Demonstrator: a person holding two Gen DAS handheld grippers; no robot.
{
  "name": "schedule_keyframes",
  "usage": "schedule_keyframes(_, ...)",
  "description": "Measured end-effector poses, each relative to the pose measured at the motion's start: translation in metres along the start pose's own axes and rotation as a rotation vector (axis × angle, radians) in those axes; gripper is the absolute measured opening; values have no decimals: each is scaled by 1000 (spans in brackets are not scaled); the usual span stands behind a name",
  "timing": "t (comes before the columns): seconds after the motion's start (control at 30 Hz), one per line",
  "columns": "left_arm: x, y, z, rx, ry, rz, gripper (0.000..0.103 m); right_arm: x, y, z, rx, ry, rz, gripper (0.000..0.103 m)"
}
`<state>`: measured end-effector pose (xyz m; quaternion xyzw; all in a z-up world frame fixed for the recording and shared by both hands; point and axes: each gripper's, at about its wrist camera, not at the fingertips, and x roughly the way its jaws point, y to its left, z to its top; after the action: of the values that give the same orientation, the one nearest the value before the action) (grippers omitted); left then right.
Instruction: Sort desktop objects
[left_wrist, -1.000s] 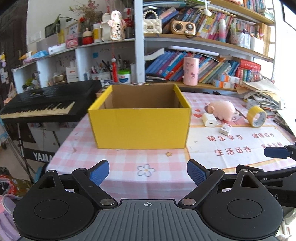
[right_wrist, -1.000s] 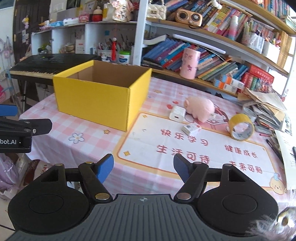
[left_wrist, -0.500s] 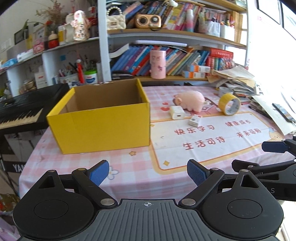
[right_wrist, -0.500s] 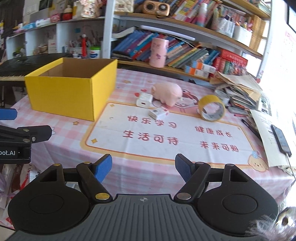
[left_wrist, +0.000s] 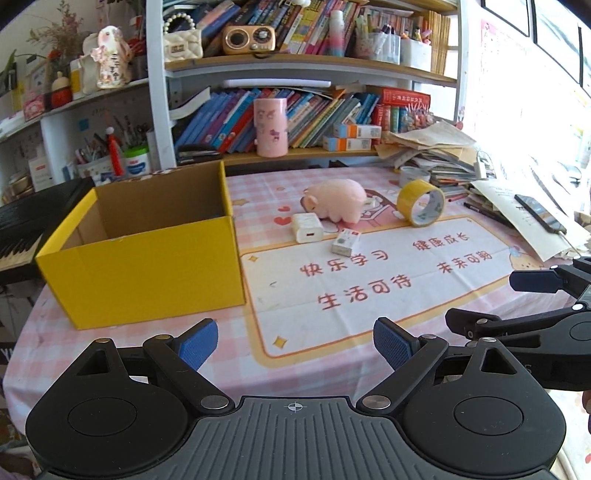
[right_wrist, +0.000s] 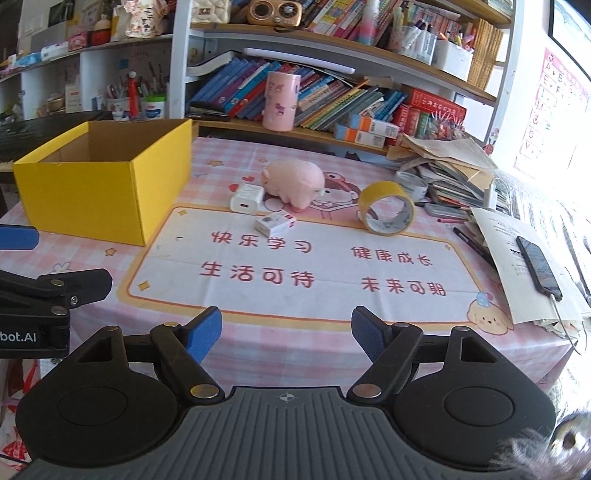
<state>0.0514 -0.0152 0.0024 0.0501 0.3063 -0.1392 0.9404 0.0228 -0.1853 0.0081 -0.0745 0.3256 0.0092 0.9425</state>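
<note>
Four loose things wait near the middle of the right wrist view: a pink plush pig (right_wrist: 294, 180), a white square charger block (right_wrist: 247, 199) touching its snout, a small white carton (right_wrist: 275, 223) just in front, and a yellow roll of packing tape (right_wrist: 386, 213) standing on edge to the right. The open yellow cardboard box (right_wrist: 99, 184) sits at centre left on the pink checked surface (right_wrist: 207, 162).

Both tools are released and hold nothing: the left tool (left_wrist: 294, 343) and the right tool (right_wrist: 286, 334) hang low in their frames, well apart from every item.

Likely trouble: the tape roll could roll away if nudged, since it stands on its rim. The charger, pig and carton crowd together, so closing on one may shove its neighbours. The plush would probably squash and slip.

The box floor is hidden behind its walls in both views, so its contents cannot be told. Print on the carton is too small to read.
</note>
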Motion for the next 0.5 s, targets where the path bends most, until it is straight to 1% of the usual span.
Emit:
schedule_keyframes(0.17, 14, -6, 7, -2, 12, -10, 94, 9, -10, 3, 1, 12, -9, 76)
schedule_keyframes(0.5, 43, -25, 23, 33, 32, -39, 94, 31, -34, 9, 37, 42, -27, 77)
